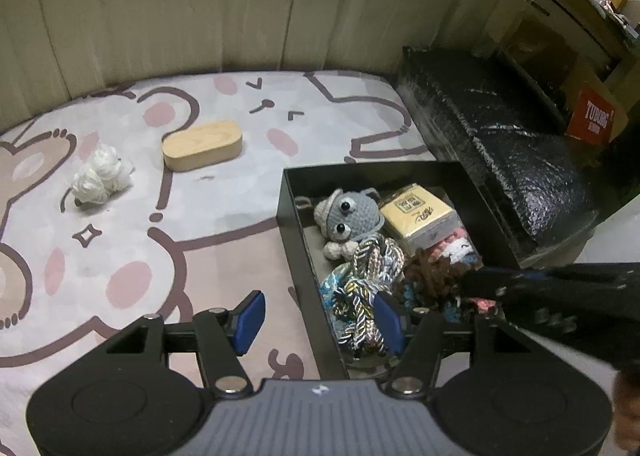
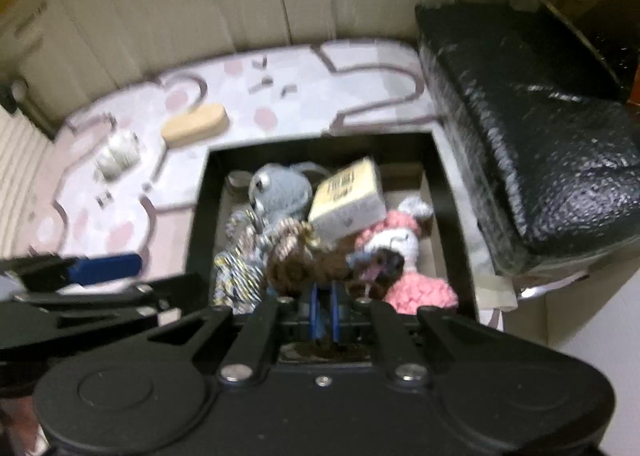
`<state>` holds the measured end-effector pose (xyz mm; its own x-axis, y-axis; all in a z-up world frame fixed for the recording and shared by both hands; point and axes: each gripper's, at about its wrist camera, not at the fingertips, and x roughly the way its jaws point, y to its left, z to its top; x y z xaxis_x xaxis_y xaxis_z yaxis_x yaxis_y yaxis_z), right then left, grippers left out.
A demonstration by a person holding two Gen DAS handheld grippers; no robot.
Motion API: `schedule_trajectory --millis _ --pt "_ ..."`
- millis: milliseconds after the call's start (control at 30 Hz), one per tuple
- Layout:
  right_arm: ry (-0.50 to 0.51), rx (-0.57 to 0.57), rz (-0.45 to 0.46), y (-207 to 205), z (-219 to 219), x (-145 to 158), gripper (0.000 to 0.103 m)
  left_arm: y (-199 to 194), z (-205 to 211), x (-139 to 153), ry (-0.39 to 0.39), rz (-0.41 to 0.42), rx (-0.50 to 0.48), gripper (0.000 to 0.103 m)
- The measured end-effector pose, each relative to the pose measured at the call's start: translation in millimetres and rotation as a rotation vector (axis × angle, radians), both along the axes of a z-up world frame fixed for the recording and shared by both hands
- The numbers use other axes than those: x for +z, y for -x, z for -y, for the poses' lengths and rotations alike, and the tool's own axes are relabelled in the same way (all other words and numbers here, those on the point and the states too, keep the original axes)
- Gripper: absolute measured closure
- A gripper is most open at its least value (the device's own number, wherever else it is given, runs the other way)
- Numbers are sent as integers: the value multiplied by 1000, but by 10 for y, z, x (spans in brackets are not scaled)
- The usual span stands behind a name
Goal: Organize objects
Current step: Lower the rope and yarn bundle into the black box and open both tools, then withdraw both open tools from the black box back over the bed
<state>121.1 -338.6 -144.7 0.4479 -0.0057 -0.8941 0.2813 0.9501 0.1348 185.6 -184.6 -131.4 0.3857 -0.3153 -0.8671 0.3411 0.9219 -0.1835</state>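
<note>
While the cartoon-bear rug (image 1: 208,224) fills most of what we see, a long black quilted cushion (image 1: 500,144) lies along its right edge, with pale cabinet doors (image 1: 180,8) behind both.

We find the black box (image 1: 298,240) sitting on the rug just beside the cushion, and it is crowded. In it we see a grey crocheted toy with big eyes (image 1: 350,216) near the far left corner, a yellow packet (image 1: 418,216) touching it on the right, a braided multicoloured rope (image 1: 368,284) heaped against the near left wall, a brown yarn tuft (image 1: 432,272) beside the rope, and a pink and white crocheted doll (image 2: 404,256) on the right side.

Out on the rug, well apart from the box, we see an oval wooden block (image 1: 202,144) and, to its left, a small white crumpled bundle (image 1: 100,176).

Our left hand-held gripper (image 1: 320,318) hangs over the box's near left wall with its blue pads parted, one outside the box and one over the rope; nothing is pressed between them.

Our right hand-held gripper (image 2: 324,310) points down into the box with its blue pads drawn together. Brown yarn lies right at their tips, but the blur keeps us from telling whether any strand is pinched.
</note>
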Motion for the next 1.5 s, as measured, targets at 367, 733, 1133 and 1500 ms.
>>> schedule_trajectory --millis 367,733,1133,1500 --pt "61 -43 158 221 35 439 71 67 -69 263 -17 85 -13 33" --pt "114 -120 187 450 187 577 32 152 -171 454 -15 153 -12 7" --pt "178 -113 209 613 164 655 0 205 -249 576 -6 174 11 0" --pt "175 -139 217 703 225 656 0 239 -303 628 -8 189 14 0"
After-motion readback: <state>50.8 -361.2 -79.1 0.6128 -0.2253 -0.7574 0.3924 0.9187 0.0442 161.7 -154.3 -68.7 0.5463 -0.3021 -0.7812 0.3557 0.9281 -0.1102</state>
